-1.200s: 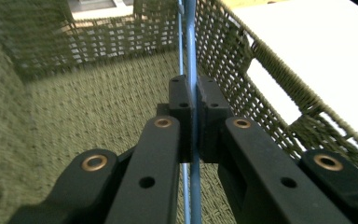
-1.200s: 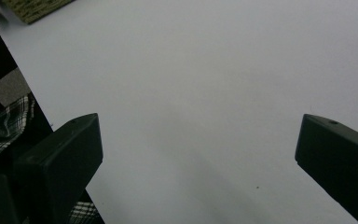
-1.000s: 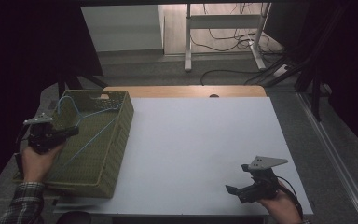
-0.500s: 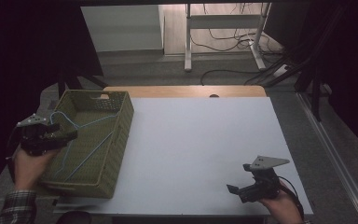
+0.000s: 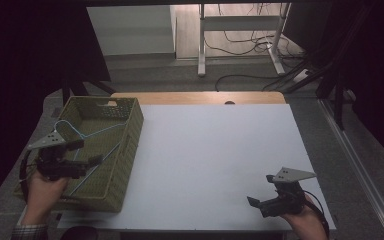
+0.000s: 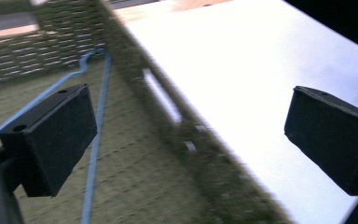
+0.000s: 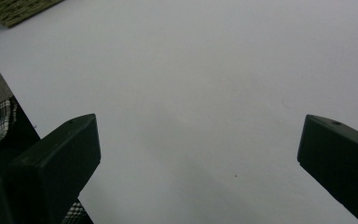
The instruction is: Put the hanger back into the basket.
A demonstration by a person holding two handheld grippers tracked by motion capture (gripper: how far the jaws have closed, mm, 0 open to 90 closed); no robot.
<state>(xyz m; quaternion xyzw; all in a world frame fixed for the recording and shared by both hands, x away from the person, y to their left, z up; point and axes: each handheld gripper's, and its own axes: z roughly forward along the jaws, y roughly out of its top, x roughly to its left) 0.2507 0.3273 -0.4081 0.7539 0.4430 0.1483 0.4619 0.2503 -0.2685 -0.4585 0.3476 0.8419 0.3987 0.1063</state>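
— Was any writing legible on the woven basket (image 5: pixel 125 150) at nine o'clock on the table (image 5: pixel 215 165)?

— None. Its walls showed plain weave, with no tag or brand that could be read.

— And the blue wire hanger (image 5: pixel 87 137) lying in it?

— Bare wire, with no label or number.

— The grey plates atop the grippers at eight and four o'clock?

— Each carried a few small dots, but no letters or digits could be made out.

— The white tabletop, or the floor at twelve o'clock?

— Blank too. No sign, mark or number was readable anywhere.
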